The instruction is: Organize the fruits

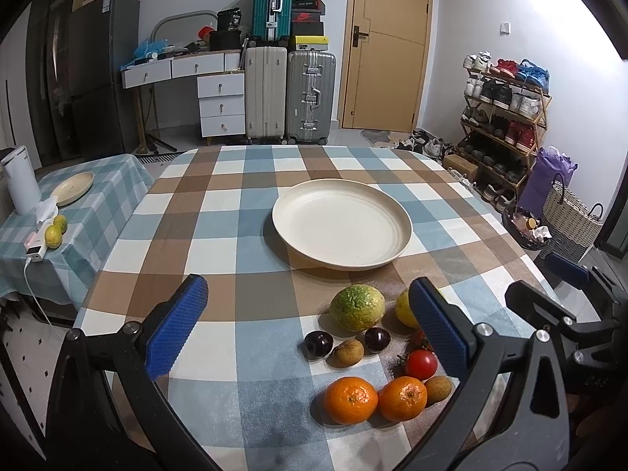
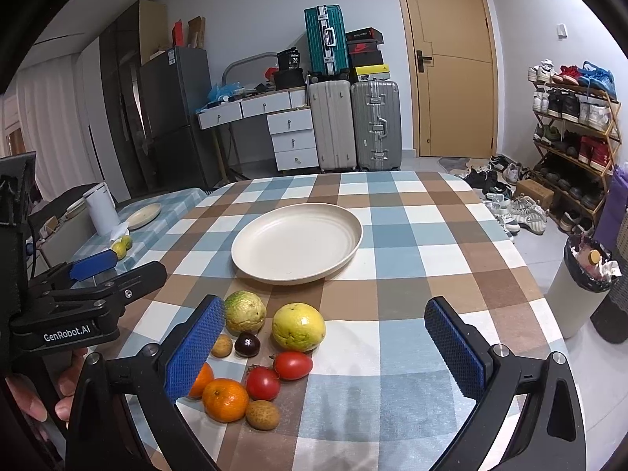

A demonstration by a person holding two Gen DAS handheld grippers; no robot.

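Observation:
An empty cream plate [image 1: 341,227] [image 2: 296,241] sits mid-table on the checked cloth. In front of it lies a cluster of fruit: a green-yellow citrus [image 1: 357,307] [image 2: 245,312], a yellow citrus [image 2: 299,326], two oranges [image 1: 350,399] [image 1: 402,398], red tomatoes [image 2: 292,365] [image 2: 263,382], dark plums [image 1: 318,344] and small brown fruits [image 2: 263,414]. My left gripper [image 1: 310,325] is open above the cluster's left side, holding nothing. My right gripper [image 2: 325,345] is open above the cluster's right side, holding nothing. The left gripper also shows in the right wrist view [image 2: 94,271].
A side table [image 1: 98,196] at left holds a white kettle [image 1: 19,180], a small plate [image 1: 74,187] and two yellow-green fruits [image 1: 55,231]. Suitcases [image 1: 290,94], a desk, a door and a shoe rack [image 1: 506,110] stand behind. A bin [image 2: 585,286] is at right.

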